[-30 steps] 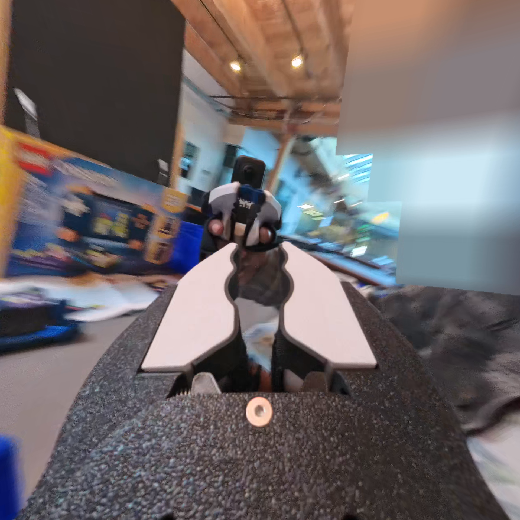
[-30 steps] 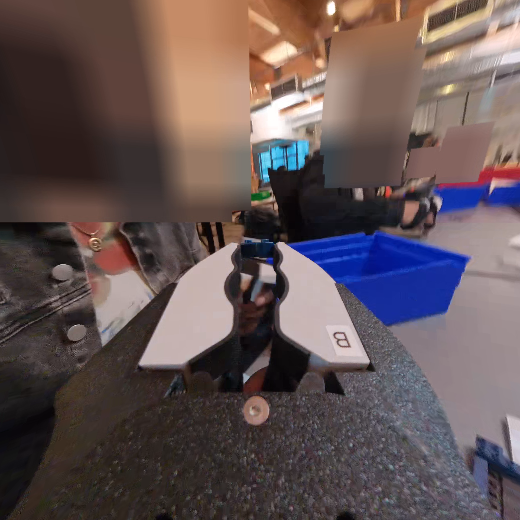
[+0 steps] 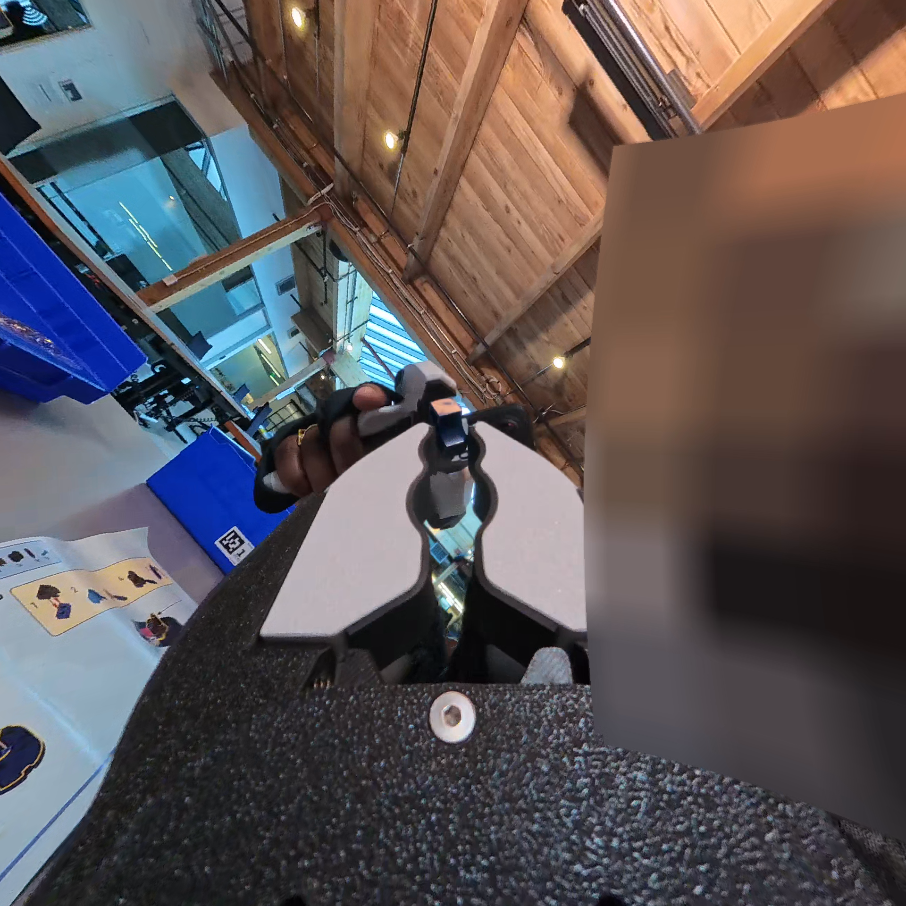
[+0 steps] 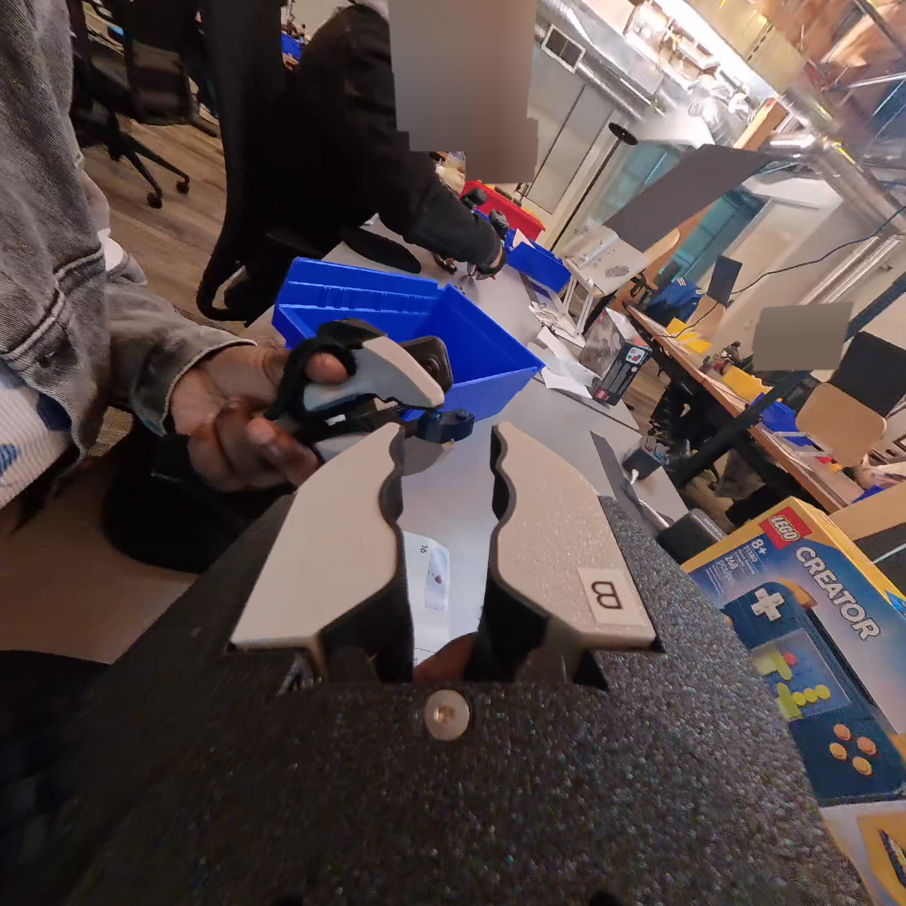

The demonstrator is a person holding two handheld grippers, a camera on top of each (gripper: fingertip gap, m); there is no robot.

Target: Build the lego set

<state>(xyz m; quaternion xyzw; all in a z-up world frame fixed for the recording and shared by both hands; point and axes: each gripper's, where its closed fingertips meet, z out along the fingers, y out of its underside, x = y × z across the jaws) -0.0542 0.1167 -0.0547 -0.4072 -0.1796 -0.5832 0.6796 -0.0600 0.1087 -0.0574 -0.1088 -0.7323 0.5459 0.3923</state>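
Observation:
In the left wrist view my left gripper (image 3: 447, 430) is raised toward the ceiling. Its two pads press on a small dark blue brick piece (image 3: 448, 421) at the fingertips. The right gripper's fingers (image 3: 421, 387) stand spread on either side of that piece, with a gloved hand on its handle. In the right wrist view my right gripper (image 4: 446, 436) is open, its fingers wide apart and nothing pressed between them. The left gripper (image 4: 429, 426) comes in from the left and holds the dark blue piece (image 4: 441, 424) just past my left fingertip.
A blue bin (image 4: 470, 343) stands on the grey table (image 4: 564, 416) behind the grippers. A yellow and blue toy set box (image 4: 809, 613) lies at the right. An open instruction booklet (image 3: 73, 613) and another blue bin (image 3: 206, 490) are at the left. A person in black (image 4: 343, 147) works farther along the table. My two grippers' fingertips are within a few centimetres of each other.
The dark blue piece was at my right gripper's tips. My left gripper has closed on it and my right gripper has opened off it. Both grippers have tilted.

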